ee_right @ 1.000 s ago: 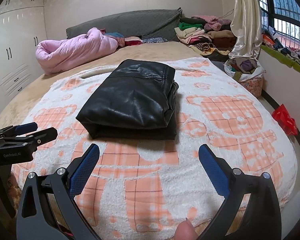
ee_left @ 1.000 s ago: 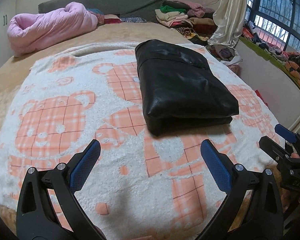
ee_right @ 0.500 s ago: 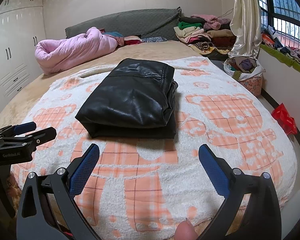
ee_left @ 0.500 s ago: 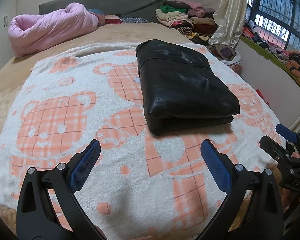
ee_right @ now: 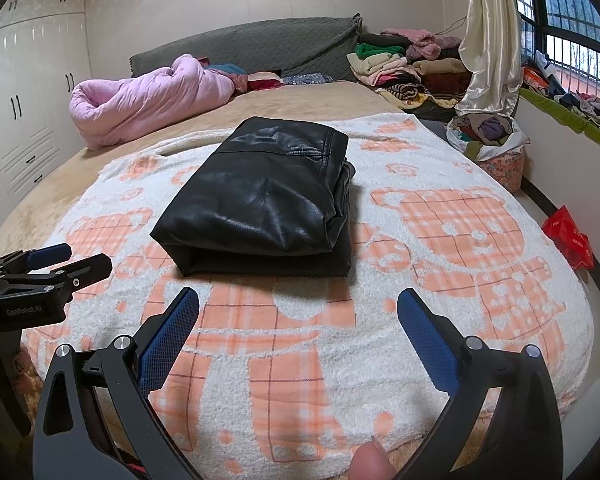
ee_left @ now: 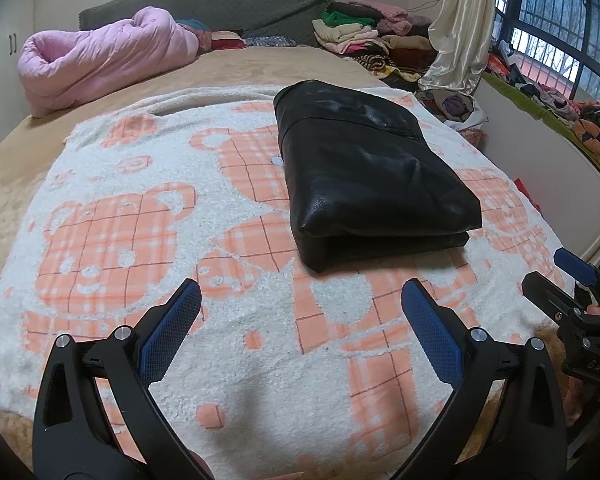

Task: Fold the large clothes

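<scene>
A black leather garment [ee_left: 364, 176] lies folded into a thick rectangle on the white and orange bear-print blanket [ee_left: 148, 208]. It also shows in the right wrist view [ee_right: 264, 204]. My left gripper [ee_left: 300, 300] is open and empty, held above the blanket short of the garment's near edge. My right gripper [ee_right: 298, 312] is open and empty, also short of the near edge. Each gripper shows at the edge of the other's view, the right one [ee_left: 572, 280] and the left one [ee_right: 60, 260].
A pink quilt [ee_left: 100, 60] lies at the head of the bed. Stacks of folded clothes [ee_left: 364, 36] sit at the back right by a curtain [ee_left: 460, 28]. A bag of clothes [ee_right: 488, 140] and a red item [ee_right: 568, 232] lie on the floor to the right. White wardrobes [ee_right: 24, 112] stand left.
Both grippers have drifted very slightly; the garment sits a touch further right in the left view. Both stay open and the garment has not moved.
</scene>
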A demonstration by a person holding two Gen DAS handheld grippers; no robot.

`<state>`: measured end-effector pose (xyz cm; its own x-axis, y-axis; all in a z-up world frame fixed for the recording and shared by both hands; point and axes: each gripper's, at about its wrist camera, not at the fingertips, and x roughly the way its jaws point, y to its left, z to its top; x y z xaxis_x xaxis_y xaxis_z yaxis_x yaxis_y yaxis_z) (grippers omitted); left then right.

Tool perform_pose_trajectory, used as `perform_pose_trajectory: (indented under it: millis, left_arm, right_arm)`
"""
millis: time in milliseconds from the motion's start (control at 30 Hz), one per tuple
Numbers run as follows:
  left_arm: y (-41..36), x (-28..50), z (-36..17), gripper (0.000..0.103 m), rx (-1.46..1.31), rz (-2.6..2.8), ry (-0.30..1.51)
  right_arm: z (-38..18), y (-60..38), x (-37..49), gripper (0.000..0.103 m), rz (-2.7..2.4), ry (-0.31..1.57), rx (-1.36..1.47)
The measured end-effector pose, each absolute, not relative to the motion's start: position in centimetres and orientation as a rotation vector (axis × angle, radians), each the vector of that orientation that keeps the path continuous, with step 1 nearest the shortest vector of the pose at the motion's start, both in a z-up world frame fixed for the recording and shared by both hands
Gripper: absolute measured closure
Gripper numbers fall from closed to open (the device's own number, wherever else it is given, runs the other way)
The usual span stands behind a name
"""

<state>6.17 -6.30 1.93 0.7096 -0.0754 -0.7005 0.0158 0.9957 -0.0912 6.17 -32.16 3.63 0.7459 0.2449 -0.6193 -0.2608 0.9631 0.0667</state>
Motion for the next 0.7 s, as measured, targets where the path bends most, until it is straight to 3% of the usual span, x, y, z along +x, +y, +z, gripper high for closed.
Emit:
perform_pose_trajectory:
  millis: [700]
  left_arm:
    - [-6.09,6.38,1.98,0.009,-0.070,-0.019,0.798]
  right_arm:
    - [3.69,-32.06,6.04,0.004,0.257,0.683,-0.030]
